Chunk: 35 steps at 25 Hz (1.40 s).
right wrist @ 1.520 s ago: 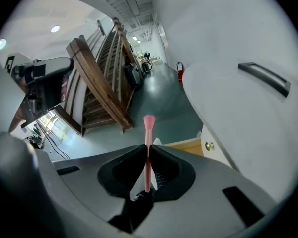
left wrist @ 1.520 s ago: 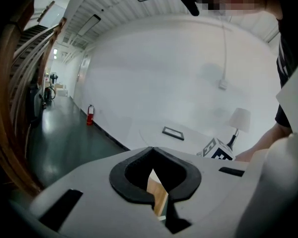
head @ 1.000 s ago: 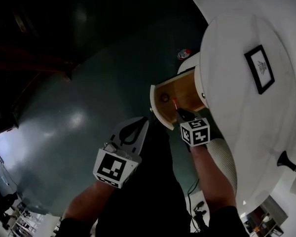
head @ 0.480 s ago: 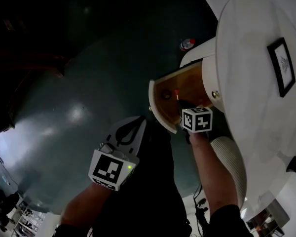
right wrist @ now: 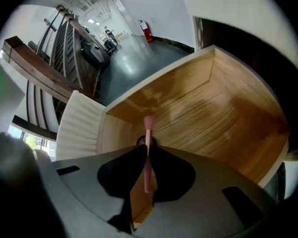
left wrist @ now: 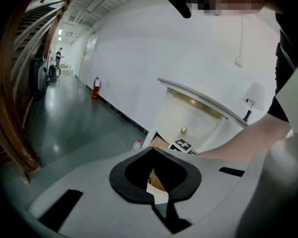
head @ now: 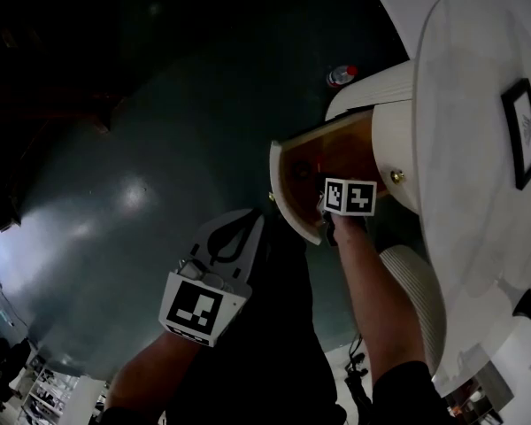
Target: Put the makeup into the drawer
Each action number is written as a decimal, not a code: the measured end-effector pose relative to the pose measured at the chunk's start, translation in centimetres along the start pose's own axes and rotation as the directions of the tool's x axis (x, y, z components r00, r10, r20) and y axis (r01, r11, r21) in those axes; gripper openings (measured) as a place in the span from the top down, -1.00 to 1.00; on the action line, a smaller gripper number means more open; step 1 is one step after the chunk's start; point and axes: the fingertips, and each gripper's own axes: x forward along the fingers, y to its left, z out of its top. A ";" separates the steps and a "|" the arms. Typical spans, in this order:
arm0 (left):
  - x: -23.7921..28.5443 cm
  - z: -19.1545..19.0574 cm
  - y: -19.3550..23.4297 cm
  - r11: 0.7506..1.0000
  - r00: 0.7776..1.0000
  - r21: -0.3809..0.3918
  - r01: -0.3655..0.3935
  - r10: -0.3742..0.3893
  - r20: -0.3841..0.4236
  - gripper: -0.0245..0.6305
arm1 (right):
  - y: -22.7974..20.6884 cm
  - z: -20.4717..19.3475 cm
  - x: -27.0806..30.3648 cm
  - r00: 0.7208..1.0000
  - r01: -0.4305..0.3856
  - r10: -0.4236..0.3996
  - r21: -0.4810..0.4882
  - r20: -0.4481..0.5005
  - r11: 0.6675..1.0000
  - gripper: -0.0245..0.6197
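The wooden drawer [head: 289,184] of a white round cabinet stands pulled out. My right gripper [head: 329,204] reaches down into it, its marker cube covering the fingertips in the head view. In the right gripper view the gripper [right wrist: 147,147] is shut on a thin pink makeup stick [right wrist: 148,130], whose tip points at the drawer's wooden floor [right wrist: 213,113] without clearly touching it. My left gripper [head: 252,220] hangs lower left of the drawer, over the dark floor, shut with nothing in it. Through its jaws [left wrist: 153,150] I see the drawer's corner.
The white cabinet top [head: 478,193] carries a black picture frame [head: 524,131]. A small bottle [head: 341,75] stands on the floor behind the cabinet. A ribbed white object [head: 416,290] sits below the drawer. A fire extinguisher [left wrist: 95,87] stands by the far wall.
My right gripper has sunk into the drawer with the pink stick, whose tip no longer shows in the head view. The left gripper has barely shifted.
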 end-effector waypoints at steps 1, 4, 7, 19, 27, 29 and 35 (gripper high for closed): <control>0.0 -0.1 0.1 1.000 1.000 -0.006 -0.002 0.002 0.000 0.89 | -0.2 -0.2 0.4 1.000 0.003 -0.003 0.008 -0.015 1.000 0.78; -0.1 -0.5 0.8 1.000 1.000 -0.015 -0.008 0.008 -0.005 0.89 | -0.5 -0.5 1.3 0.999 0.007 -0.006 0.024 -0.044 1.000 0.78; -0.1 -1.1 1.4 1.000 1.000 -0.024 -0.013 0.013 -0.017 0.89 | -0.7 -0.5 2.0 0.997 0.011 -0.007 0.061 -0.074 0.998 0.78; -0.2 -1.4 2.3 0.999 0.999 -0.047 -0.027 0.026 -0.018 0.89 | -1.7 -0.7 3.5 0.988 0.050 -0.041 0.057 -0.146 0.997 0.77; -0.6 -1.3 1.9 0.999 1.000 -0.027 -0.022 0.022 -0.014 0.89 | -0.9 0.8 1.8 0.997 0.066 -0.068 -0.045 -0.045 0.997 0.72; -0.8 -1.1 1.4 1.000 1.000 -0.023 -0.015 0.015 -0.012 0.89 | 0.1 1.3 0.6 0.998 0.067 -0.067 -0.102 0.000 0.993 0.72; -2.2 1.1 -0.1 1.000 0.999 -0.021 0.013 -0.013 0.031 0.89 | 5.2 2.3 -5.3 0.985 0.050 -0.017 -0.197 0.169 0.979 0.72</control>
